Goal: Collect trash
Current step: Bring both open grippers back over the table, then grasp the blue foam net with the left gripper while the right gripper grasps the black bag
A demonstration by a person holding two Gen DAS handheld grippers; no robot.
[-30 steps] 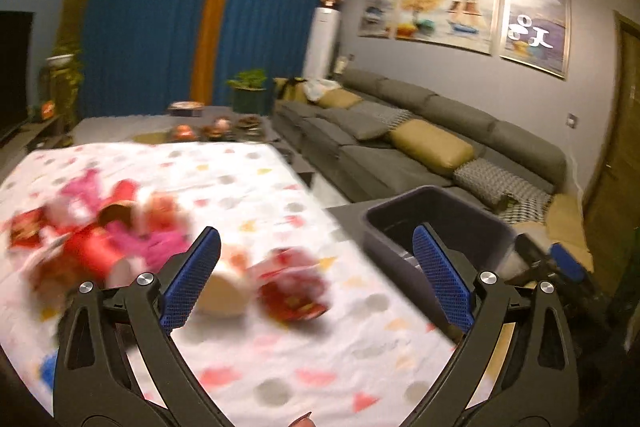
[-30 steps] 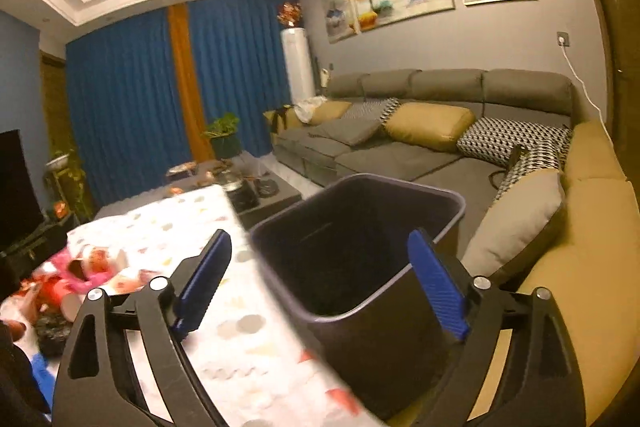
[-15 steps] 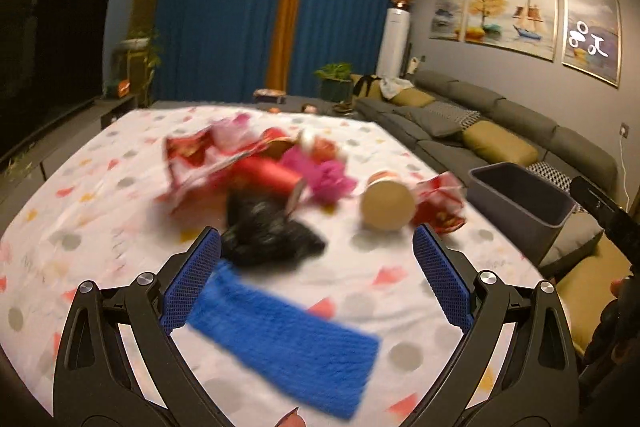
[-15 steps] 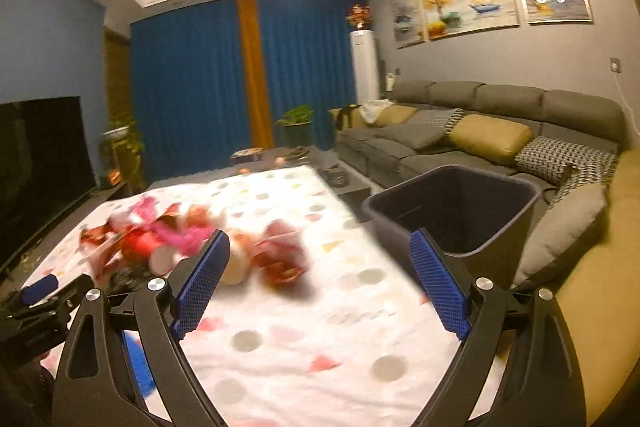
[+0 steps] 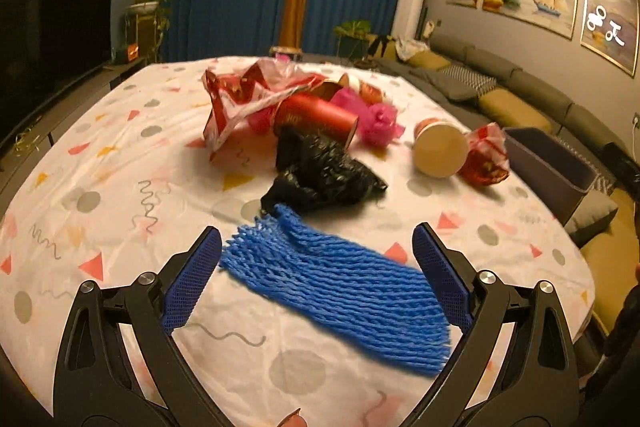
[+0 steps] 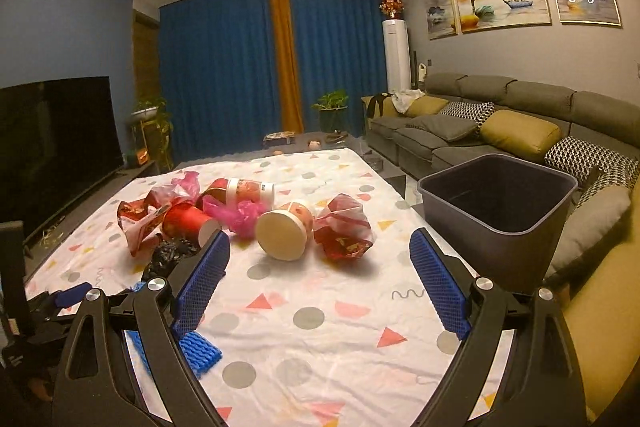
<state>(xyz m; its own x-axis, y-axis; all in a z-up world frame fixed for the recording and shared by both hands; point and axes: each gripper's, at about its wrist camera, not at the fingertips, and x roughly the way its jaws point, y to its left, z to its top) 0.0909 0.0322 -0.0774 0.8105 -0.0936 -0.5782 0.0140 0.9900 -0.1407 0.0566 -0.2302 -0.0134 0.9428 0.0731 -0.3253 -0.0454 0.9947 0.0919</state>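
Observation:
A blue foam net sleeve (image 5: 340,287) lies flat on the patterned tablecloth (image 5: 120,155), and my left gripper (image 5: 318,259) hovers open just over it with its fingers on either side. Behind the sleeve sits a crumpled black bag (image 5: 324,173), then a red tube (image 5: 316,117), red-and-white wrappers (image 5: 244,97), pink plastic (image 5: 378,123), a tipped paper cup (image 5: 440,149) and a red foil wrapper (image 5: 486,155). My right gripper (image 6: 320,261) is open above the cloth, facing the paper cup (image 6: 284,229) and red wrapper (image 6: 346,227). The dark bin (image 6: 500,215) stands at the table's right.
A grey sofa (image 6: 500,123) with yellow and patterned cushions runs along the right wall behind the bin. A television (image 6: 56,139) stands on the left, blue curtains at the back. The left gripper's handle (image 6: 52,307) shows at the lower left of the right wrist view.
Both grippers swung left from the bin toward the trash pile. My left gripper came down closer over the blue foam sleeve. Both stayed open.

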